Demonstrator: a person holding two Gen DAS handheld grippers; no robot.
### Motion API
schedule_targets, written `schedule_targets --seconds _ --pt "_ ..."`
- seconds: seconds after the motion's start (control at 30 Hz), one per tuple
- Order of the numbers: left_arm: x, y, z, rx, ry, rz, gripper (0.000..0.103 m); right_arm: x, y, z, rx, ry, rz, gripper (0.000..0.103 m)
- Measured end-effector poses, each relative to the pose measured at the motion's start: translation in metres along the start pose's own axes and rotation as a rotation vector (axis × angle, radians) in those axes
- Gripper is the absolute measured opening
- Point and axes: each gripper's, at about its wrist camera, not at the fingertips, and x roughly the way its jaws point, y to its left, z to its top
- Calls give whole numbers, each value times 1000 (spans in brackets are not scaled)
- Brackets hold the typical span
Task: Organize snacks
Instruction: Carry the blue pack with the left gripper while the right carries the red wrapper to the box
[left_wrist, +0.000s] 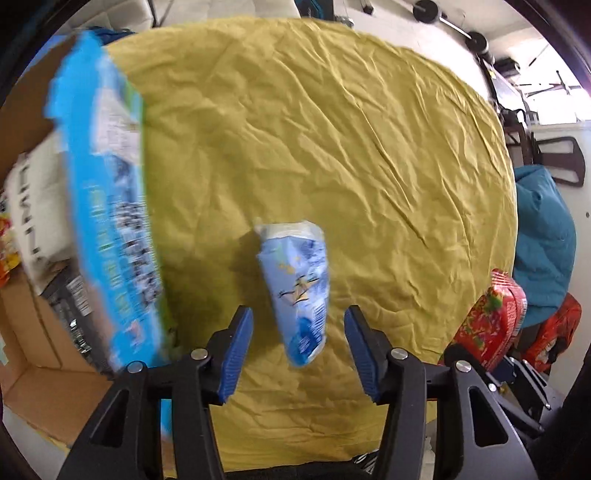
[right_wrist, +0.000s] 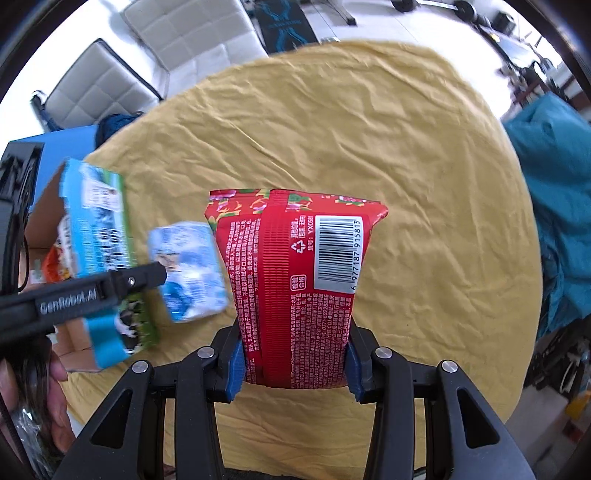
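Two packs matter here, plus a box. Largest first: yellow cloth (right_wrist: 406, 155) covers the table, mostly bare. Blue box (left_wrist: 107, 206) stands at the cloth's left edge, flap up, blurred. Red pack (right_wrist: 299, 280) is clamped upright in the right gripper (right_wrist: 293, 363), pinched only at its bottom, so it could tilt or slide out w/ a quick swing. Small blue pack (left_wrist: 299, 291) sits between the left gripper (left_wrist: 298, 347) pads, jaws wide, not touching it; closing off-centre could squash it or nudge it away.
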Motion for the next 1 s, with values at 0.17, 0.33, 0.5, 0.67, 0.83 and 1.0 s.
schedule_targets --seconds 0.17,0.33,0.5,0.67,0.83,1.0 --pt "48 -16 13 14 119 13 48 24 -22 0 48 41 -6 46" --pt "61 -26 11 43 77 45 19 30 -31 -2 68 49 -15 46" --pt "43 -27 -2 42 12 17 14 27 -35 -3 76 44 -10 46" --pt "12 -29 -20 57 -50 -25 14 15 -30 -5 62 28 -1 46" --pt "-31 -22 -39 71 -123 -61 14 -11 -13 -8 19 -6 21 46" --pt "-83 3 -63 70 -215 -68 14 -46 23 -14 -59 -52 60 46"
